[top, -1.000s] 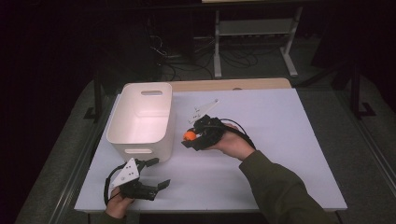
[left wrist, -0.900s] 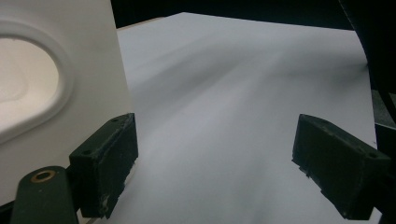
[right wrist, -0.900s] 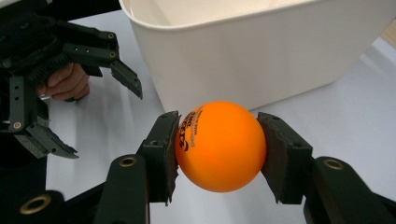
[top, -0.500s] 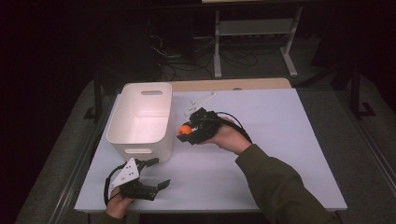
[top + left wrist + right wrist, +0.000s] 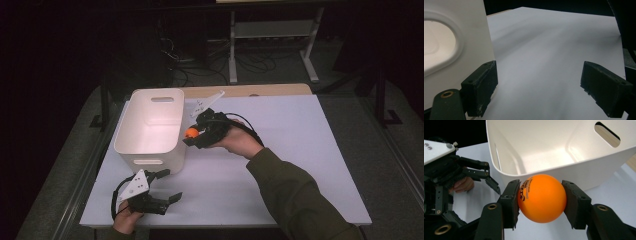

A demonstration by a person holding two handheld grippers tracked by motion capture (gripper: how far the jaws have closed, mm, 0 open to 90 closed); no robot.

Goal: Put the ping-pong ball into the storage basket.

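My right gripper [image 5: 540, 200] is clamped on the orange ball [image 5: 541, 198], just right of the white bin [image 5: 150, 127]. Pickup done; drop into bin left. Left gripper [image 5: 541, 90] is wide open w/ nothing in it.

Right gripper [image 5: 191, 135] fingers clamped, left gripper [image 5: 167, 186] fingers apart, apparently resting

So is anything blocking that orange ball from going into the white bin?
Only the bin's own near wall. The right gripper holds the orange ball just outside the white bin, about level with its rim; the inside looks empty.
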